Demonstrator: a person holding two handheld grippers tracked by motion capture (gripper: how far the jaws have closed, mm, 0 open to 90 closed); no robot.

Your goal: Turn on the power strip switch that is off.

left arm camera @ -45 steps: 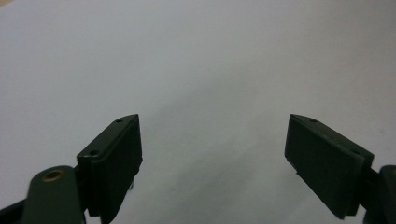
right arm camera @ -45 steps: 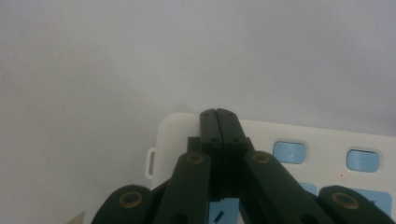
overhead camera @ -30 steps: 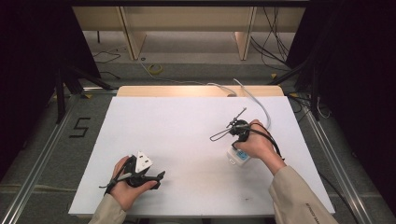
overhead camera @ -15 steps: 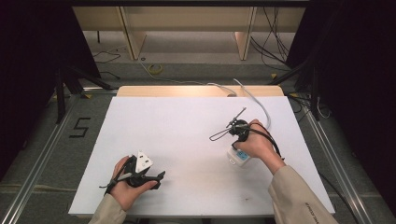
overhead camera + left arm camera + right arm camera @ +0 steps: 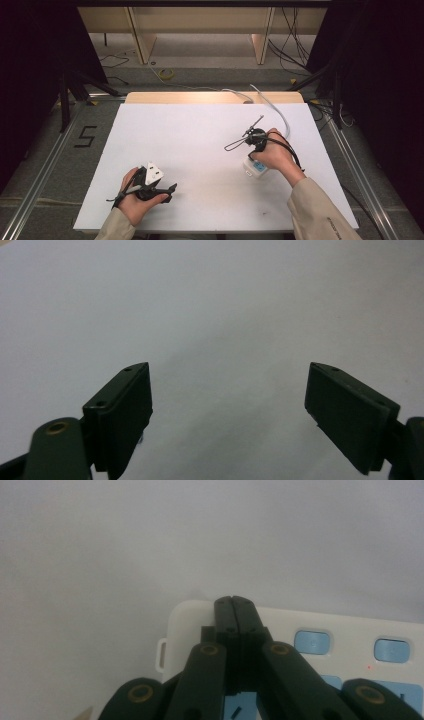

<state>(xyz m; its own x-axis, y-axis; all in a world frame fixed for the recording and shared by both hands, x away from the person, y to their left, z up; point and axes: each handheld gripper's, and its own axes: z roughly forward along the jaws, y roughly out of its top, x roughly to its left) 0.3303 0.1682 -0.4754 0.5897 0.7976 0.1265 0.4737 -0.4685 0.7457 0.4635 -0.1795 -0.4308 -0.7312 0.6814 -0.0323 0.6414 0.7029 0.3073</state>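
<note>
White table, grey floor, seemingly dark surroundings.

I see a small white device lying flat on the white table, toward its right side, partly covered by my right hand. It is a rounded rectangular box with light blue buttons on its top face and a small loop tab on 1 edge. In the right gripper view, 2 buttons sit in a row, with more blue below them.
</note>
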